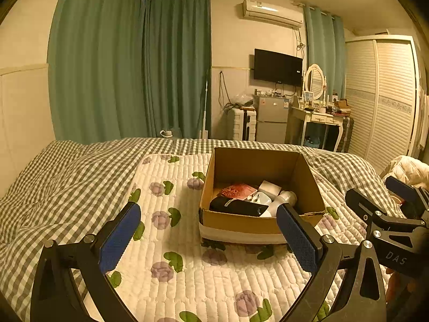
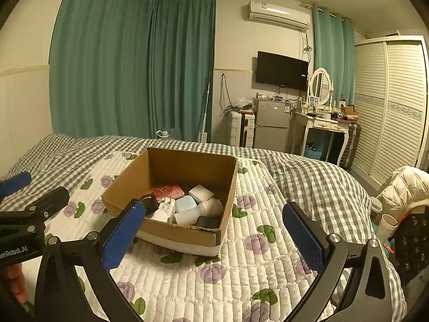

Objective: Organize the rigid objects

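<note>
Cardboard box (image 2: 171, 230) mid-frame on soft bed (image 2: 268, 268), maybe full; could tip if bumped. Both hand-held grippers (image 1: 207, 237) (image 2: 211, 234) wide apart, empty.

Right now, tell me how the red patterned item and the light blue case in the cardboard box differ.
The red patterned item is flat, decorated and lies at the back left of the cardboard box. The light blue case is plain, thicker, rounded and sits near the middle. Both rest loose among the other items, untouched by either gripper.
</note>
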Motion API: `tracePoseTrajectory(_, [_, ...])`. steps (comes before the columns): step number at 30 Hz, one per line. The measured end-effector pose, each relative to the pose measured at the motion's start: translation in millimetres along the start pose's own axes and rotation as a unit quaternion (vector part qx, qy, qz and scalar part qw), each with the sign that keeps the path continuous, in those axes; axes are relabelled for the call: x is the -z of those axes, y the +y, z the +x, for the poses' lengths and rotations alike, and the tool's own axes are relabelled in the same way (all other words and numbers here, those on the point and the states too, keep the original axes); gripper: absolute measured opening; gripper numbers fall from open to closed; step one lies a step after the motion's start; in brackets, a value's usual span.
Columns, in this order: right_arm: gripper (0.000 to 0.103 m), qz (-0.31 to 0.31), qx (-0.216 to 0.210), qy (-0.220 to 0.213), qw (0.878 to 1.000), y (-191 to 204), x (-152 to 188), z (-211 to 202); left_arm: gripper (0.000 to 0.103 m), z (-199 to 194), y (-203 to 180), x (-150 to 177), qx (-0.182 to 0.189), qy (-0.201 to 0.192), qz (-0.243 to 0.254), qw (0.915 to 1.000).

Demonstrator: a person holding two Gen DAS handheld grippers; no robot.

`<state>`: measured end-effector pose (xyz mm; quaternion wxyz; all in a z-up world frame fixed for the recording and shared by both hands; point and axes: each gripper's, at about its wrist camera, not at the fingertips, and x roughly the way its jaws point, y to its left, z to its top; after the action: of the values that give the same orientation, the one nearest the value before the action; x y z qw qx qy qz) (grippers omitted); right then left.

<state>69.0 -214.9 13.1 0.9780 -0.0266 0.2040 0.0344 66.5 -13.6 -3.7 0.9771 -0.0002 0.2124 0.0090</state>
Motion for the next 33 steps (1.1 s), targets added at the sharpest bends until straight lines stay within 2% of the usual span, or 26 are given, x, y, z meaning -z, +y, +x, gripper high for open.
tracePoseTrajectory(21, [0.103,-0.002,0.003,0.008,1.000,0.7,2.7,4.1,0.103,2.3,1.3,3.4,-0.012,0.008,0.000,0.9999])
tracePoseTrajectory(24, [0.103,-0.004,0.004,0.011,1.000,2.1,4.2,5.6,0.103,5.1,3.2,3.5,-0.003,0.017,-0.004,0.9998])
tracePoseTrajectory(33, [0.103,-0.006,0.002,0.014,1.000,5.5,5.0,7.6,0.103,5.4,3.4,0.8,-0.006,0.015,0.000,0.9999])
